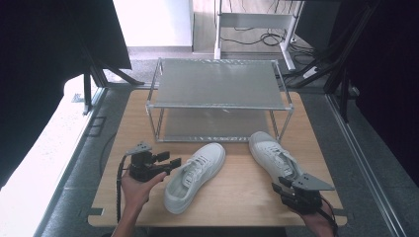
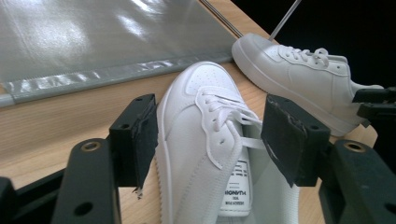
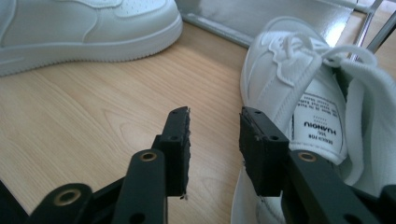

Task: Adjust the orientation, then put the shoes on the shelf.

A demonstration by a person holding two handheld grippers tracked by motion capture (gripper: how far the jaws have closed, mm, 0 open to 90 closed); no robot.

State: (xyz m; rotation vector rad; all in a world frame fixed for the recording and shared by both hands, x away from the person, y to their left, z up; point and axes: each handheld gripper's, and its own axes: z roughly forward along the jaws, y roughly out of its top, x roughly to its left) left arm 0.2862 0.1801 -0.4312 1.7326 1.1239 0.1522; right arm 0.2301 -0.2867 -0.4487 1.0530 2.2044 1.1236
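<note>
Two white lace-up sneakers lie on the wooden table (image 1: 237, 200) in front of a metal rack. The left sneaker (image 1: 195, 175) points up and to the right, and my left gripper (image 1: 175, 163) sits at its left side, held by a hand. In the left gripper view its jaws (image 2: 212, 135) stand wide apart, and the sneaker's tongue and laces (image 2: 196, 88) show between them; the pads do not press on it. The right sneaker (image 1: 274, 158) lies toe-up near the rack's right leg. My right gripper (image 1: 279, 185) hovers at its heel, jaws (image 3: 215, 140) parted over bare wood beside the shoe (image 3: 303, 70).
A two-shelf metal rack (image 1: 220, 84) with grey mesh shelves stands at the back of the table, with its lower shelf (image 2: 93, 37) just beyond the shoes. Bare wood lies between the two sneakers. Cables and black frames surround the table.
</note>
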